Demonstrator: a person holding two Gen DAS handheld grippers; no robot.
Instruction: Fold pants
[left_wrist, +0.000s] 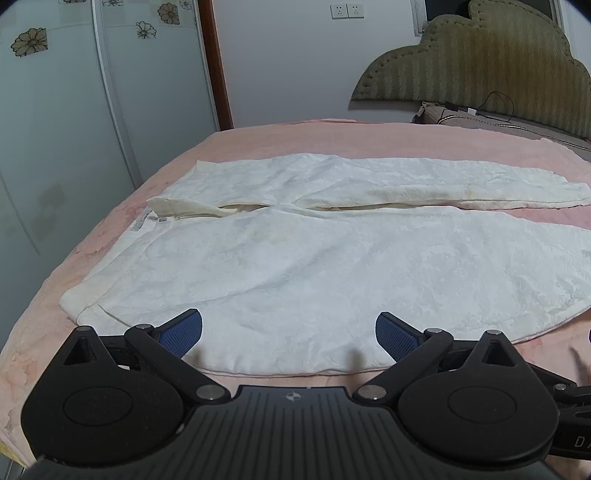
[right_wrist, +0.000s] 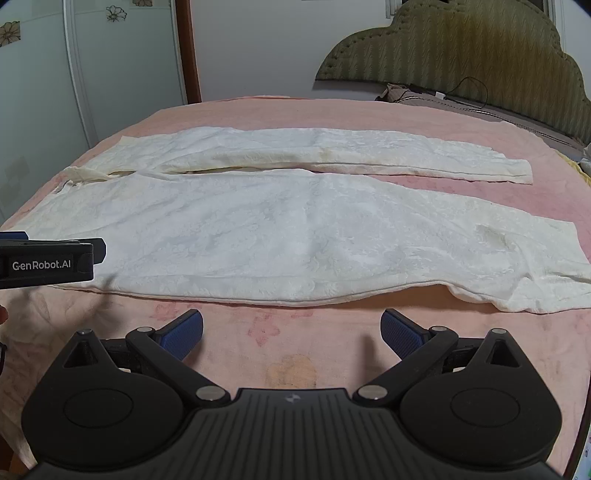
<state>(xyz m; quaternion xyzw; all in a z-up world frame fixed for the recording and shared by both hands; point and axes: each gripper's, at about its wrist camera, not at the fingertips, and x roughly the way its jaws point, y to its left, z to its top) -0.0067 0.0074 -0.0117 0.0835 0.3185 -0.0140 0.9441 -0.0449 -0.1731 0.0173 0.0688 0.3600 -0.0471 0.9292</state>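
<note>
White pants lie flat on the pink bed, my right tool and left tool both spread empty, "GenRobot.AI" legible on the left one, waistband tag unreadable

White textured pants flat, unfolded across mid-frame on the bed; waistband left, both legs running right, near leg wider, slightly rumpled.
</note>
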